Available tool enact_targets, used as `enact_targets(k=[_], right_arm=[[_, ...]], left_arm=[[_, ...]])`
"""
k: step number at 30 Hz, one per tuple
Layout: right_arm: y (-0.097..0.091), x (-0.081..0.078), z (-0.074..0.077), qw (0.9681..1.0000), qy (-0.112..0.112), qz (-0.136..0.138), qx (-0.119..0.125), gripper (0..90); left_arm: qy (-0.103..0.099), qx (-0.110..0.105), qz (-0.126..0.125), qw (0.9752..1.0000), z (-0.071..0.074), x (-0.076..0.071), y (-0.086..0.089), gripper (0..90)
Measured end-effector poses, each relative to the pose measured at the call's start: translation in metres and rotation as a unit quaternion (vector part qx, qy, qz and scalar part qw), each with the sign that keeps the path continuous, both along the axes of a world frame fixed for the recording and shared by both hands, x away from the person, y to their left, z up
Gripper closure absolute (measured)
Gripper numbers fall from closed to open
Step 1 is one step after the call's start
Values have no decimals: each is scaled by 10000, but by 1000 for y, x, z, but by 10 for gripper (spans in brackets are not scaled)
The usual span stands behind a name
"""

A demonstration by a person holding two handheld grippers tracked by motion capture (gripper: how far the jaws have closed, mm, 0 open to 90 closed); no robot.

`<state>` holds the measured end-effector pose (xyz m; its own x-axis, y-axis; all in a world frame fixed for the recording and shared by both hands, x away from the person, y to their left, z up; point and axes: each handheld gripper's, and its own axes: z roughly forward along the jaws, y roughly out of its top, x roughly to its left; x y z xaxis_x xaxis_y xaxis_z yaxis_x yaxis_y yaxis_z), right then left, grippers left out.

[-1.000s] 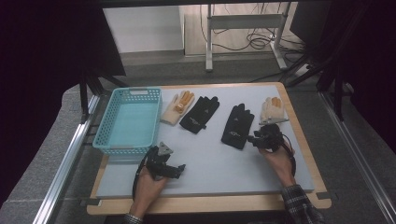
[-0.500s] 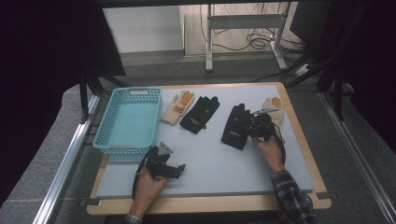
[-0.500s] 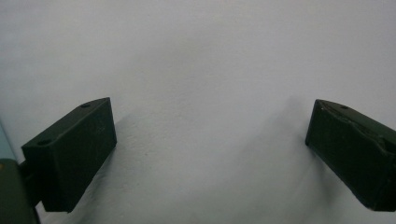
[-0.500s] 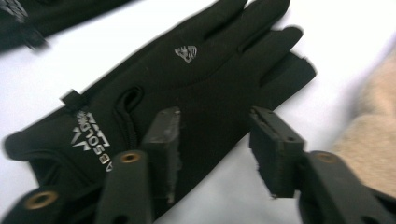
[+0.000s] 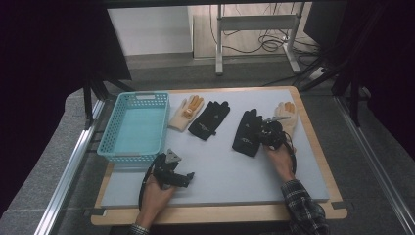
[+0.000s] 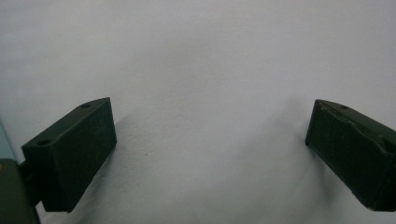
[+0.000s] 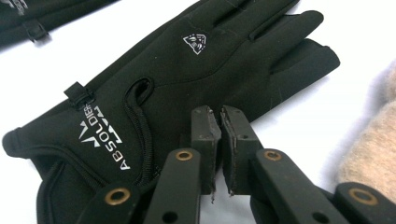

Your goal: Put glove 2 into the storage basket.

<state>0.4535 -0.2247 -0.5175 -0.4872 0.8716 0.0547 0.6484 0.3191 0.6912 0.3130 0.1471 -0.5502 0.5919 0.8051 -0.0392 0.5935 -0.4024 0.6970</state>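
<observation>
A grey mat (image 5: 230, 171) on a wooden table (image 5: 313, 142) serves as the reference surface. A teal plastic basket (image 5: 134, 126) sits at the mat's far left corner, seemingly with nothing inside it. Along the mat's far edge, from the basket rightward, lie a beige glove with orange fingertips (image 5: 185, 112), a black glove (image 5: 209, 120), a second black glove (image 5: 247, 133) printed "ABSOLDIER" in white (image 7: 105, 140), and another beige glove (image 5: 288, 115) at the mat's far right.

The left gripper (image 5: 172, 172), held in the person's left hand (image 5: 155, 193), rests on the mat's near-left part, just in front of the basket. In the left gripper view its two black jaws stand spread wide over bare mat (image 6: 205, 70), with nothing between them.

The right gripper (image 5: 270, 134), held in the right hand (image 5: 281, 159), lies at the right edge of the second black glove, between it and the right-hand beige glove (image 7: 373, 140). In the right gripper view its jaws (image 7: 222, 140) are pressed together with a hairline gap; whether they pinch the glove fabric beneath cannot be told.
</observation>
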Motion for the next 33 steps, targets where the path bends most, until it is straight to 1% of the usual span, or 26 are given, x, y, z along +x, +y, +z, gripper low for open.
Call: enact_targets(k=[4, 7, 11, 15, 16, 19, 23, 24, 25, 26, 28, 29, 32, 33], right_arm=[[-2, -3, 5, 9998, -99, 15, 159, 846], [-3, -8, 16, 9992, -194, 75, 350, 849], [-1, -13, 32, 9983, -335, 191, 442, 853], [1, -18, 46, 9974, -440, 300, 478, 861], [2, -20, 49, 9972, -474, 321, 475, 879], [3, -27, 61, 9965, -572, 397, 457, 880], [1, -39, 78, 9959, -696, 453, 358, 881], [1, -39, 78, 9959, -696, 453, 358, 881], [2, -45, 84, 9955, -747, 492, 300, 881], [3, -48, 86, 9954, -759, 531, 242, 881], [7, -53, 87, 9952, -742, 627, 133, 880], [11, -55, 84, 9951, -730, 658, 80, 880], [20, -56, 69, 9952, -612, 756, -96, 879], [23, -56, 63, 9953, -559, 793, -78, 878]], left_arm=[[0, -1, 1, 10000, 0, 0, 0, 23], [-1, 1, 1, 10000, 0, 0, 0, 23], [1, 3, -2, 10000, 0, 0, 0, 22], [1, 4, -2, 10000, 0, 0, 0, 22], [1, 3, -1, 10000, 0, 0, 0, 23], [1, 1, -2, 10000, 0, 0, 0, 23], [0, 7, -5, 10000, 0, 0, 0, 23], [0, 7, -5, 10000, 0, 0, 0, 23], [-4, 12, -11, 10000, 0, 0, 0, 23], [-3, 11, -11, 10000, 0, 0, 0, 22], [4, 2, -3, 10000, 0, 0, 0, 22], [3, 2, -4, 10000, 0, 0, 0, 22], [0, 1, 1, 10000, 0, 0, 0, 22], [0, 0, 0, 10000, 0, 0, 0, 23]])
